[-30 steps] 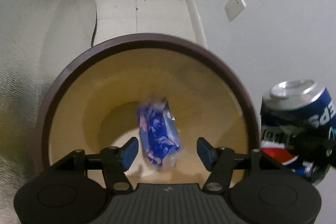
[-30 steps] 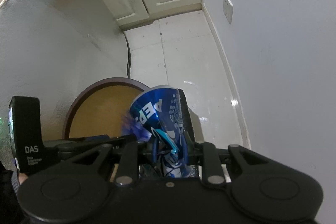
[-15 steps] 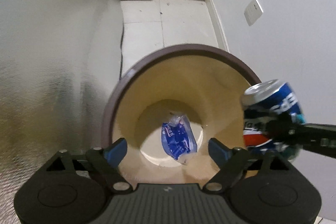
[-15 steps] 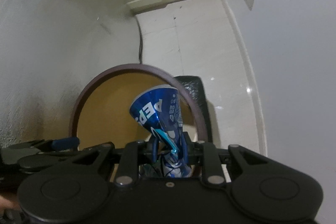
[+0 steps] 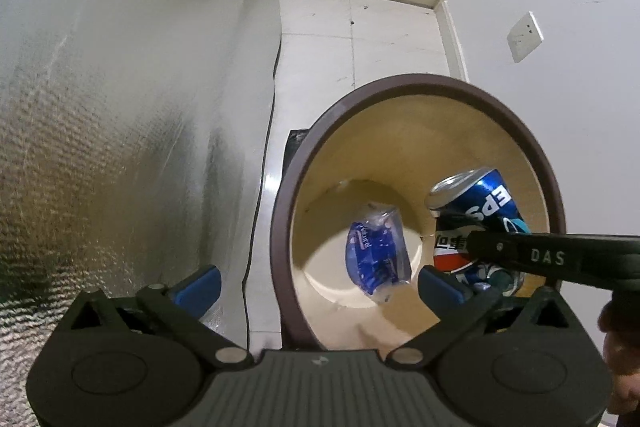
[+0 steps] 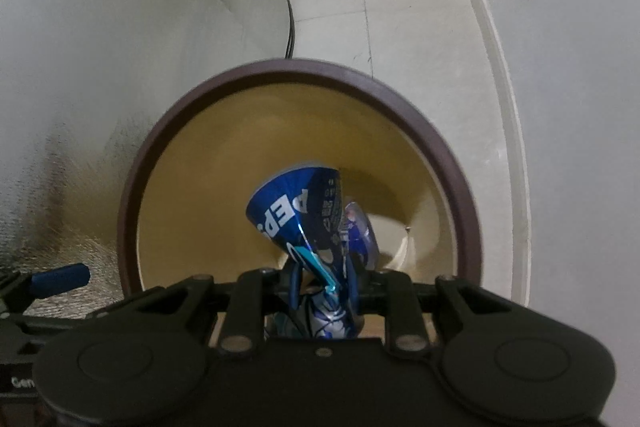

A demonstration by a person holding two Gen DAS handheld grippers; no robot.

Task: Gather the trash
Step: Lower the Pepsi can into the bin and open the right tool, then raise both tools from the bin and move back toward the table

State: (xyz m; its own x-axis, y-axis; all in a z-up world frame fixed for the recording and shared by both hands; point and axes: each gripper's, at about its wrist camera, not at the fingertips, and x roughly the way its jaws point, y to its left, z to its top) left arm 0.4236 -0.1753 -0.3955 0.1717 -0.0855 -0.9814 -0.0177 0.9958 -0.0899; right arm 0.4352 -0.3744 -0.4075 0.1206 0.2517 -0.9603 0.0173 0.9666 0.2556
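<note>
The round waste bin [image 5: 416, 83], brown-rimmed with a tan inside, stands on the tiled floor [image 5: 360, 39] between a foil-covered panel [image 5: 100, 147] and the white wall [image 5: 560, 7]. A second ago the blue snack wrapper [image 5: 378, 255] was falling past the left hand-held gripper [image 5: 320, 283]; now it lies on the bin's bottom. That gripper's jaws have just been opening and now stand spread wide with nothing between them, and the bin has slid to the right of its view, so that piece is collected.

The right hand-held gripper [image 6: 322, 283] is clamped on a crushed Pepsi can [image 6: 304, 223], which has come from beside the rim to over the bin's mouth, above the wrapper. Letting go here should drop the can inside.
</note>
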